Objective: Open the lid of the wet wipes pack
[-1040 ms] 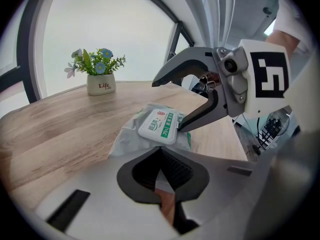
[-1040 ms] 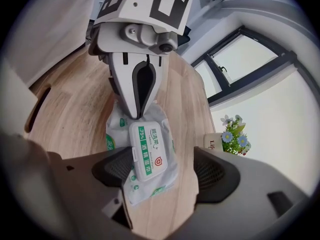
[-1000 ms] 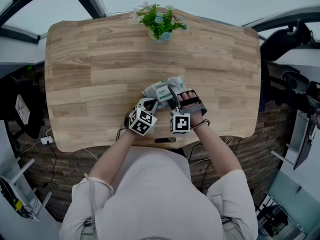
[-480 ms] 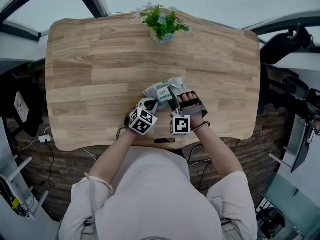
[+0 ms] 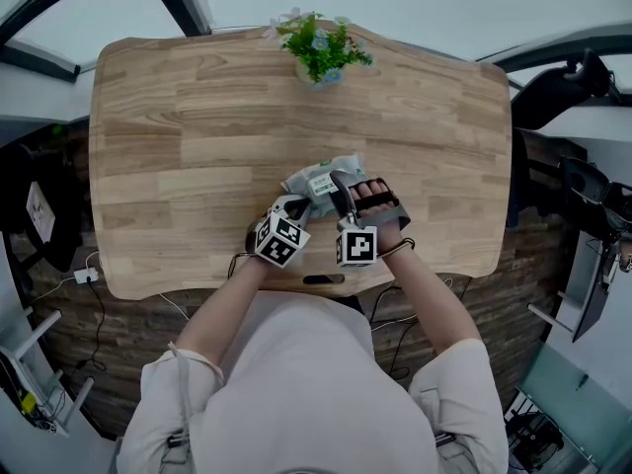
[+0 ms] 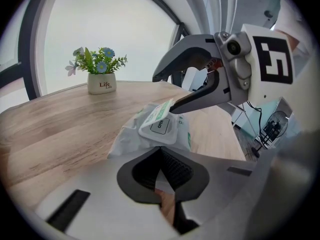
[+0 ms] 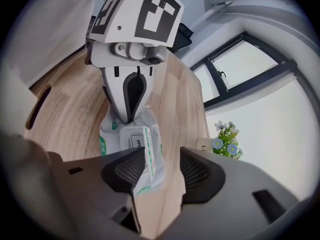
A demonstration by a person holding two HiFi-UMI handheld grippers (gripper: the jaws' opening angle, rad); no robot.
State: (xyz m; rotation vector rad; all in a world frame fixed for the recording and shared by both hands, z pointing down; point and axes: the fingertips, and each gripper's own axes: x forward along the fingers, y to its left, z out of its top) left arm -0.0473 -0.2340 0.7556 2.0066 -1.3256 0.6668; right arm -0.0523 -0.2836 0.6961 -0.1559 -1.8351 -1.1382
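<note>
The wet wipes pack [image 5: 321,178] is white with green print and lies crumpled near the front edge of the wooden table [image 5: 178,146]. My left gripper [image 5: 295,203] is shut on the pack's near edge [image 6: 150,134]. In the left gripper view its pads [image 6: 172,166] meet on the film. My right gripper [image 5: 341,189] reaches in from the right. Its jaws have just been closing but stand apart. A green-printed flap [image 7: 150,159] rises between them beside the white lid [image 7: 131,142] marked OPEN and lies against the left pad [image 7: 127,171]. The other pad is clear of it.
A small potted plant [image 5: 318,47] with blue flowers stands at the table's far edge. The person's arms and body crowd the front edge. Dark chairs and a stand sit off the table to the right.
Both grippers and the pack keep their places in the head view. Only the camera shifts slightly.
</note>
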